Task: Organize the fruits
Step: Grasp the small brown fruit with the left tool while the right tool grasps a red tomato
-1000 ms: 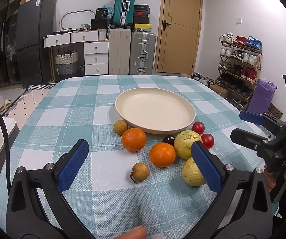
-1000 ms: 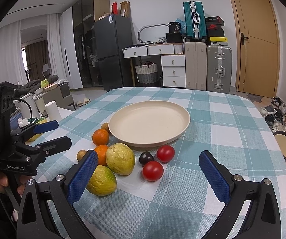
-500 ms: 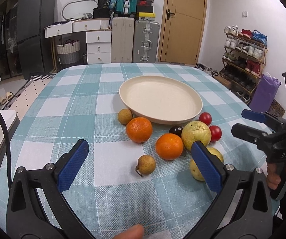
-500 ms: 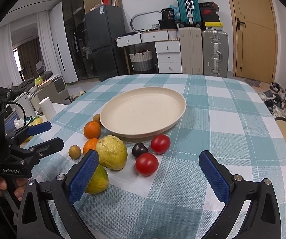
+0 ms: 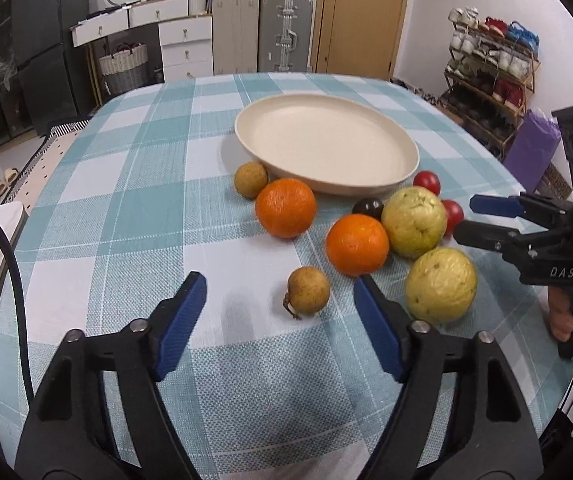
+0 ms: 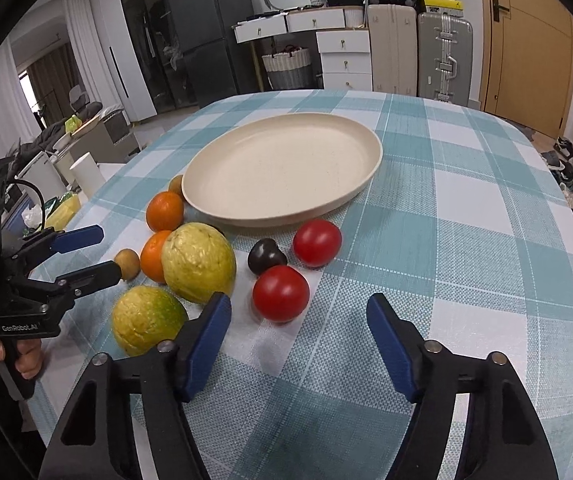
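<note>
**Both hand-held grippers over the fruit, nothing held**

My left hand-held gripper [image 5: 280,300] hangs over the table [image 5: 134,216] with its jaws apart; they have just been closing in. Nothing is gripped. A small brown fruit [image 5: 308,290] lies just ahead of the tips, touching neither pad.

My right hand-held gripper [image 6: 298,322] is likewise apart and empty, its jaws also just narrowed. A red tomato [image 6: 281,293] sits just beyond its tips, nearer the left pad, untouched.

Past these I see two yellow-green guavas [image 6: 198,262], two oranges [image 5: 356,244], a dark plum [image 6: 266,256] and a second tomato [image 6: 317,242], all clustered on the checked cloth at the near edge of the plate [image 6: 282,168]. Another small brown fruit [image 5: 250,179] rests against the plate's rim. The plate holds nothing.

Beyond the table stand suitcases [image 5: 284,32] and a door [image 5: 362,16].
</note>
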Action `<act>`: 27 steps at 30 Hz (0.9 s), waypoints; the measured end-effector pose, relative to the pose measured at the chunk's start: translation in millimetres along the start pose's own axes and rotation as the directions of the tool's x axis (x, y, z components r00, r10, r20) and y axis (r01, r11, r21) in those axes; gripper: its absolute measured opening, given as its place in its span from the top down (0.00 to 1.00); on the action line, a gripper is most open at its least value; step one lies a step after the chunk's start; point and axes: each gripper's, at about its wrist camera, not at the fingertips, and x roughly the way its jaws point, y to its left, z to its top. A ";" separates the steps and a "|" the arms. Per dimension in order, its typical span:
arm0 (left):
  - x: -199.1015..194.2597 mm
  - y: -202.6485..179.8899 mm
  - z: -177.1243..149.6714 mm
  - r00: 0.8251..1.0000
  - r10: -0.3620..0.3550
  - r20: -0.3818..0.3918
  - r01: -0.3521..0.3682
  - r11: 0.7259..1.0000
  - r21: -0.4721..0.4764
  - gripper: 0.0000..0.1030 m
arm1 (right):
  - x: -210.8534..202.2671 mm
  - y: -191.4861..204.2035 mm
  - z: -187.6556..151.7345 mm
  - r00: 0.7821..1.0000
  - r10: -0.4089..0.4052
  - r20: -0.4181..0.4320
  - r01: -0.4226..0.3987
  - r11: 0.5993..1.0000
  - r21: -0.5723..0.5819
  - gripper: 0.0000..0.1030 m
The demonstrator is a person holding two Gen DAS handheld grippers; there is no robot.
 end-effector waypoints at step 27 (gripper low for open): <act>14.0 -0.4 1.7 0.991 -0.127 -0.041 0.128 0.992 0.001 0.78 | 15.6 14.3 4.6 0.999 -0.004 -0.053 0.001 0.998 -0.061 0.67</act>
